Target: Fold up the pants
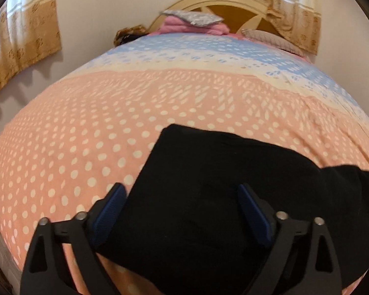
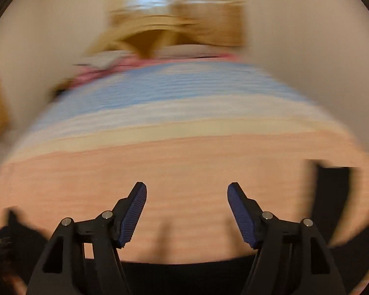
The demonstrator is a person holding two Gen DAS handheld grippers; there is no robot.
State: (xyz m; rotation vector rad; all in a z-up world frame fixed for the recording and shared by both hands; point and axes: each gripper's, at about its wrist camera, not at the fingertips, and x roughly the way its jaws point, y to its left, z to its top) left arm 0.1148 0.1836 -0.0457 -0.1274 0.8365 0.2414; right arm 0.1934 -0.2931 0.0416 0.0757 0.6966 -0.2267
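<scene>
Black pants (image 1: 209, 191) lie folded on the pink dotted bedspread (image 1: 86, 135) in the left wrist view. My left gripper (image 1: 182, 191) is open and hangs just over their near part, with one blue pad (image 1: 110, 209) off the left edge and the other over the cloth. The right wrist view is blurred by motion. My right gripper (image 2: 187, 191) is open and empty over the pink bedspread (image 2: 184, 162). Black cloth (image 2: 332, 196) shows at its right, along the bottom edge and at the lower left.
The bed runs away from me with pink, cream and blue bands. A pink blanket (image 1: 184, 25) with a grey cloth, a pillow (image 1: 270, 36) and a cream headboard (image 1: 221, 0) stand at the far end. Curtains (image 1: 24, 36) hang on the walls.
</scene>
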